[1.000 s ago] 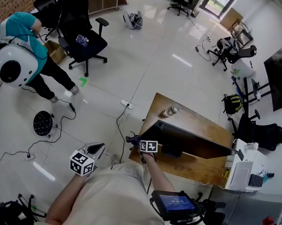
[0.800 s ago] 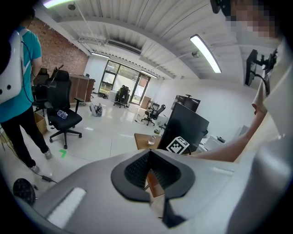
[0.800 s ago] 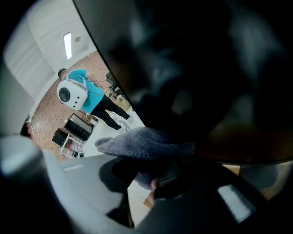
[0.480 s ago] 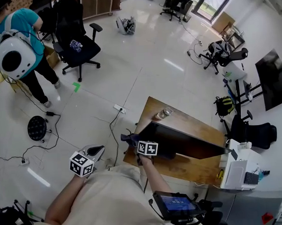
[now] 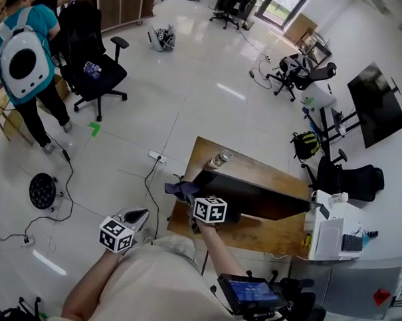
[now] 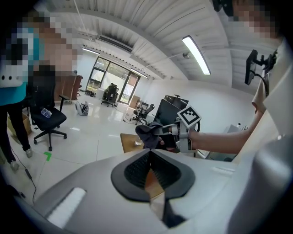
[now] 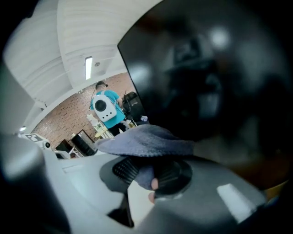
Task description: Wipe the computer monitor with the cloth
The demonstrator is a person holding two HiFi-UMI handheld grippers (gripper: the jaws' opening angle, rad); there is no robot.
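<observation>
Right hand-held gripper (image 7: 146, 176) is clamped on the cloth (image 7: 146, 141). A small pinch sits between the pads and the bulk drapes over the jaw tips, so fabric leads the jaws and no hard part should meet the screen.

In the right gripper view the monitor (image 7: 206, 68) fills 12 to 4 o'clock, dark and glossy. The cloth is just short of it or on it; I can't confirm contact.

In the head view the right hand-held gripper (image 5: 189, 193) holds the cloth (image 5: 177, 189) at the 9 o'clock end of the monitor (image 5: 256, 197). My read is that starting at an edge sets up a straight pass toward 3 o'clock.

Left hand-held gripper (image 6: 149, 167) has its jaws together with nothing in them. It hangs at about 8 o'clock from the monitor in the head view (image 5: 133, 216), off the worktop (image 5: 271, 236) and over the floor. I'd say it's parked clear of the wiping arm's path.

A glass jar (image 5: 219, 160) stands on the worktop behind the monitor at about 11 o'clock, out of the wipe line.

Risk: the monitor could rock on its stand if I press hard one-handed.
</observation>
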